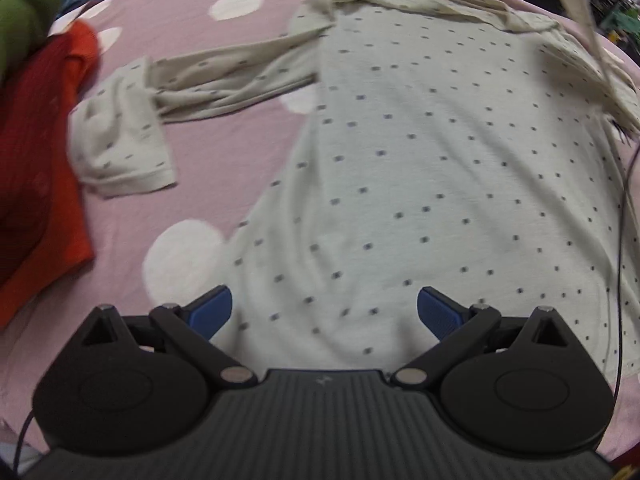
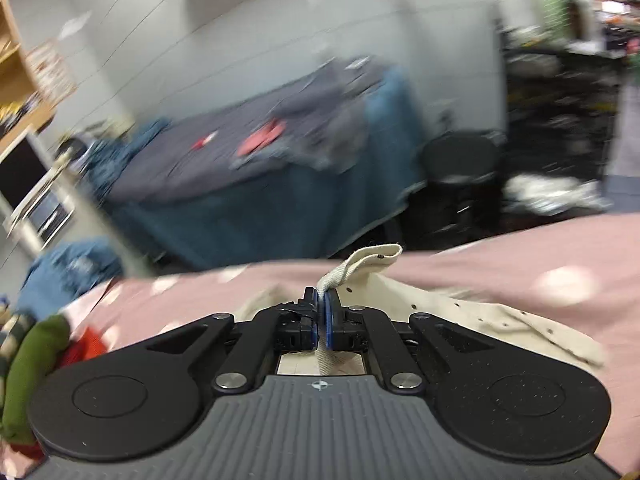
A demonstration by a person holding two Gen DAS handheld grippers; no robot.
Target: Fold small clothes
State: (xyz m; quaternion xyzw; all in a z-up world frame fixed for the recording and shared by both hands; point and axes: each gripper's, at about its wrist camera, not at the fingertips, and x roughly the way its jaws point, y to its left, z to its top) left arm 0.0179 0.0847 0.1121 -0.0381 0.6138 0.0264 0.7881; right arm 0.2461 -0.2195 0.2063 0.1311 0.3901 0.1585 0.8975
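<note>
A cream shirt with small dark dots (image 1: 420, 152) lies spread on a pink spotted cloth (image 1: 208, 176). Its left sleeve (image 1: 160, 104) stretches out to the left with the cuff bunched. My left gripper (image 1: 324, 312) is open and empty, just above the shirt's near hem. My right gripper (image 2: 322, 312) is shut on the shirt's right sleeve (image 2: 360, 266) and holds it lifted above the cloth. The lifted sleeve shows as a thin strip at the top right of the left wrist view (image 1: 576, 12).
A red garment (image 1: 44, 160) and a green one (image 1: 24, 24) lie at the left edge of the cloth; they also show in the right wrist view, the green one (image 2: 28, 364) lowest. A dark cable (image 1: 622, 216) runs down the right side. Another table with clothes (image 2: 256, 152) stands beyond.
</note>
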